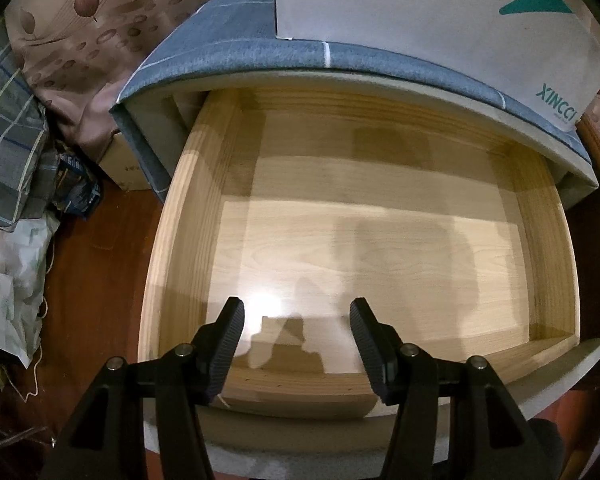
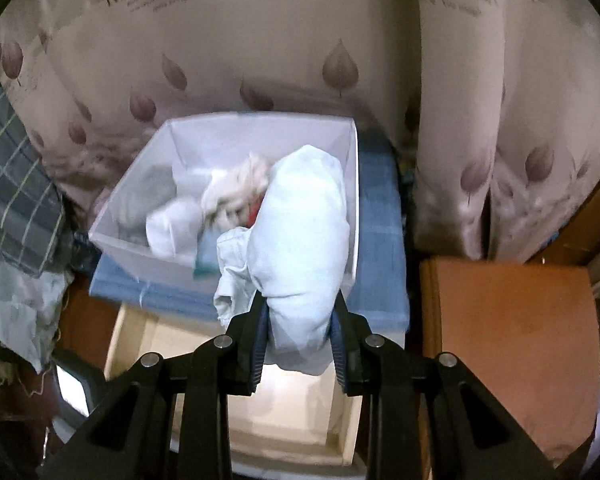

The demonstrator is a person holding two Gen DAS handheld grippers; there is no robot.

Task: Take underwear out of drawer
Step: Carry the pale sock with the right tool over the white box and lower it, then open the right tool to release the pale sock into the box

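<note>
- My left gripper (image 1: 297, 322) hangs open over the drawer (image 1: 172, 240), whose wooden floor shows bare.
- My right gripper (image 2: 299, 330) clamps the pale underwear (image 2: 300, 232) above the drawer.
- Next, I judge: carry it to the far white box (image 2: 260, 128) and release.

drawer (image 1: 380, 220): interior bare, open from above | white box (image 2: 352, 184): heaped clothes, overhangs cabinet front
</note>
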